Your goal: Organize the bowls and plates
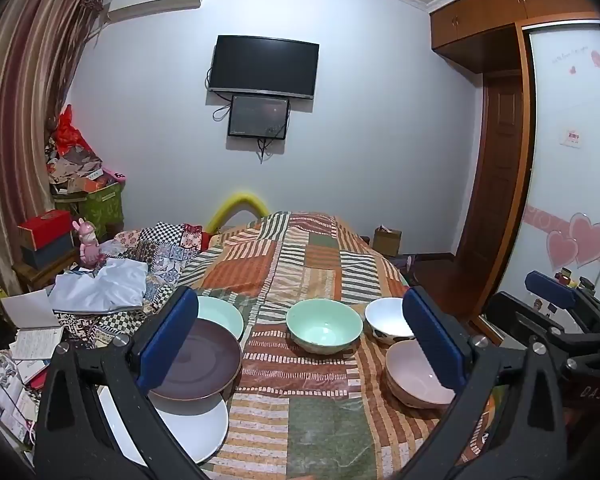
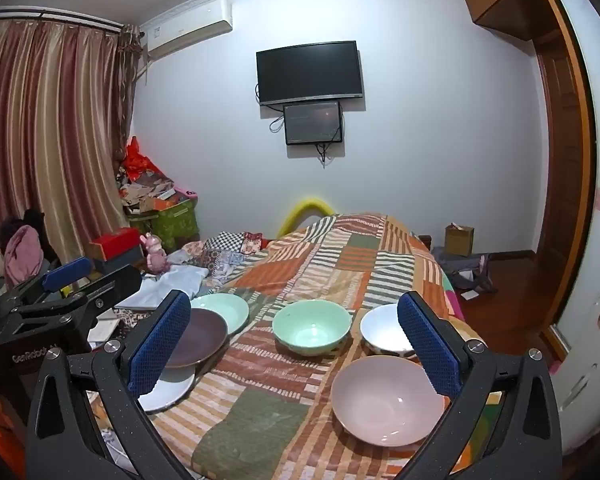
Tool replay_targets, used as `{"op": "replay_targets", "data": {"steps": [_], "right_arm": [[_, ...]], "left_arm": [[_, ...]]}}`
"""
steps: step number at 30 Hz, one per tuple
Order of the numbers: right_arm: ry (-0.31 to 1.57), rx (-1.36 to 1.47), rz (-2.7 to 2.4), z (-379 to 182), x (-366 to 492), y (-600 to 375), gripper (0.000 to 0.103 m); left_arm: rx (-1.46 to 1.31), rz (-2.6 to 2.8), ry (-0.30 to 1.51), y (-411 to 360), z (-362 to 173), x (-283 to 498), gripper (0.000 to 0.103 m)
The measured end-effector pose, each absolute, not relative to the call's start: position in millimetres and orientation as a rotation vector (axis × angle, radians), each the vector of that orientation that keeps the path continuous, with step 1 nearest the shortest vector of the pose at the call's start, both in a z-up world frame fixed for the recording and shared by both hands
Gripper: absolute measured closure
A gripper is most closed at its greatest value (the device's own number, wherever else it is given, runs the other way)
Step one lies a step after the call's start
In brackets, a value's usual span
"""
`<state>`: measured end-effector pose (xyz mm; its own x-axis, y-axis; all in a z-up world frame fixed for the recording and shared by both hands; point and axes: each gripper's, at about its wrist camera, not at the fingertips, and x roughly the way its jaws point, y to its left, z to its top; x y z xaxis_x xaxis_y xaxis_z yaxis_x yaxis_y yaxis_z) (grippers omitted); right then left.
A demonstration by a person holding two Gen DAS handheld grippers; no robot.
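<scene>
Left gripper (image 1: 300, 344) and right gripper (image 2: 296, 344): both spread wide, holding nothing, above bed (image 2: 340, 256).
Left: brown plate (image 1: 204, 364) overlapping white plate (image 1: 196, 428). Right: pink bowl (image 2: 384, 400).

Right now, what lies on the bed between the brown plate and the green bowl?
Nothing: only bare patchwork quilt separates the brown plate from the green bowl, clearest in the right wrist view.

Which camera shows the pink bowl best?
The right wrist view: the pink bowl shows nearly whole, just its right edge behind a finger. In the left wrist view a finger hides more of it.
</scene>
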<state>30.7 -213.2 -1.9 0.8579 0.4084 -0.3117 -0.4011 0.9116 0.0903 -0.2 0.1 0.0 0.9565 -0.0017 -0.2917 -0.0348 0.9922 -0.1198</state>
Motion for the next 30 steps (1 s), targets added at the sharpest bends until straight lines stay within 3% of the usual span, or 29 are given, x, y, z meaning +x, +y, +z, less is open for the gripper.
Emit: {"op": "replay_targets", "data": {"steps": [30], "right_arm": [[0.334, 0.024, 0.427, -1.7, 29.7, -211.4, 0.0]], "left_arm": [[-0.115, 0.01, 0.271, -3.8, 3.4, -8.8, 0.0]]}}
